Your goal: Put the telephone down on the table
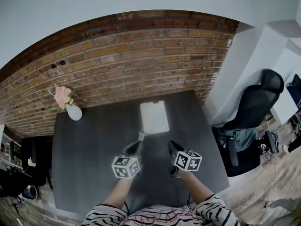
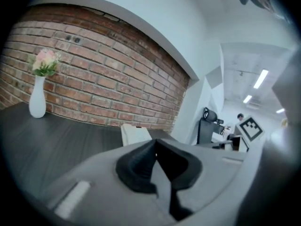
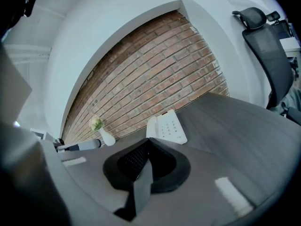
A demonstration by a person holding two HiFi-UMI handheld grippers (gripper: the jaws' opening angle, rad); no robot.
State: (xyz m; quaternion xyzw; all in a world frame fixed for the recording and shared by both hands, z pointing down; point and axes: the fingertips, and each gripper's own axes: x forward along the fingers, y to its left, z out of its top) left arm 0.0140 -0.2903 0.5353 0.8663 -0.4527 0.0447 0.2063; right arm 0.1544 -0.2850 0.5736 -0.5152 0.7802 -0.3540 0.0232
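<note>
The white telephone (image 1: 154,117) lies flat on the dark table (image 1: 89,145), near its far edge by the brick wall. Both grippers hover nearer to me than the phone, and neither touches it. My left gripper (image 1: 139,138) is shut and empty, its tips just short of the phone's near left corner. My right gripper (image 1: 172,146) is also shut and empty, a little to the right of the phone and nearer to me. The left gripper view shows the phone (image 2: 135,134) beyond the closed jaws (image 2: 156,146). In the right gripper view the phone's keypad (image 3: 168,126) sits past the closed jaws (image 3: 148,144).
A white vase with pink flowers (image 1: 70,108) stands at the table's far left corner. The brick wall (image 1: 141,55) runs behind the table. A black office chair (image 1: 256,105) stands off the table's right side. My striped sleeves are at the near edge.
</note>
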